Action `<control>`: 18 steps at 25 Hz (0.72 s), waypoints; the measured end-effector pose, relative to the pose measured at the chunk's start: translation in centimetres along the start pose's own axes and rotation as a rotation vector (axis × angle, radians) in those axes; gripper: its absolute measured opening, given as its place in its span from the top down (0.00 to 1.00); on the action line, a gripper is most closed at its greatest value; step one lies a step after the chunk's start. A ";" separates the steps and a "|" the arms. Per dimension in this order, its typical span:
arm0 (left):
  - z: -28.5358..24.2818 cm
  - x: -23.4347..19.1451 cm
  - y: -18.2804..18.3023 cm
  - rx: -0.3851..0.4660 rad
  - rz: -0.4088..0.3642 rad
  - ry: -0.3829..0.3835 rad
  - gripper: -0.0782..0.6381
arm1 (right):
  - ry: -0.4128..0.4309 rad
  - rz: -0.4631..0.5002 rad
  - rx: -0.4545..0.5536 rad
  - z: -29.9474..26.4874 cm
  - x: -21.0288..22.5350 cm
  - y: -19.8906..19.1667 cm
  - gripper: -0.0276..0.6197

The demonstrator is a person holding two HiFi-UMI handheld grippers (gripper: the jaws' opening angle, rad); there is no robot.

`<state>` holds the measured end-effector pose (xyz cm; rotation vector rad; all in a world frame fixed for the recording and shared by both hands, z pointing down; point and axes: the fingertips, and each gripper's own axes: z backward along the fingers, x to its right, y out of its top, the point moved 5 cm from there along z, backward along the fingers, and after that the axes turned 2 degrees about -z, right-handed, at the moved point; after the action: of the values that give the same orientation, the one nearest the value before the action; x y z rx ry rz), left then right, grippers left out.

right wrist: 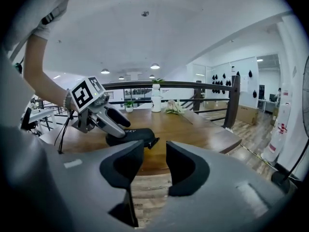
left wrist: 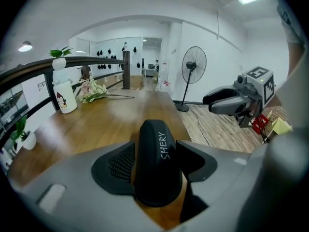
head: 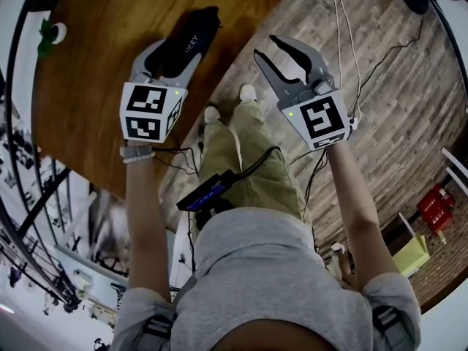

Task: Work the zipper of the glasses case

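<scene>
Your glasses case (head: pixel 191 31) lies on the table (head: pixel 95 64), between your left gripper's (head: pixel 174 50) jaws; your right gripper (head: pixel 264 44) is beyond the table's right edge.

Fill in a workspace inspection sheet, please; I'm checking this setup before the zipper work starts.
Surface: wooden table.
Job's things: black glasses case lying on the table.
Clutter: white bottle and flowers at the table's far end.
Grippers: left gripper open, jaws astride the case; right gripper open, empty, over the plank floor.
Cables: white cables on the floor; black lead at the person's waist.
Surroundings: standing fan, railing.
</scene>
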<state>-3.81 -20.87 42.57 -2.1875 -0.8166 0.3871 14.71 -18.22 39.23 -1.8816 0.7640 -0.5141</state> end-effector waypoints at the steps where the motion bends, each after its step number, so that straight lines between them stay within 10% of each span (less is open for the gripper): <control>1: -0.1 0.0 0.0 0.001 0.005 -0.007 0.51 | 0.007 0.005 -0.005 -0.4 0.1 -0.2 0.74; 18: -0.6 -0.6 0.0 -0.014 0.018 -0.110 0.51 | 0.179 0.283 -0.165 -8.5 -0.2 -2.2 0.74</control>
<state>-3.98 -21.56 42.97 -2.2033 -0.8621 0.5153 9.74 -22.89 44.71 -1.8526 1.2028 -0.4543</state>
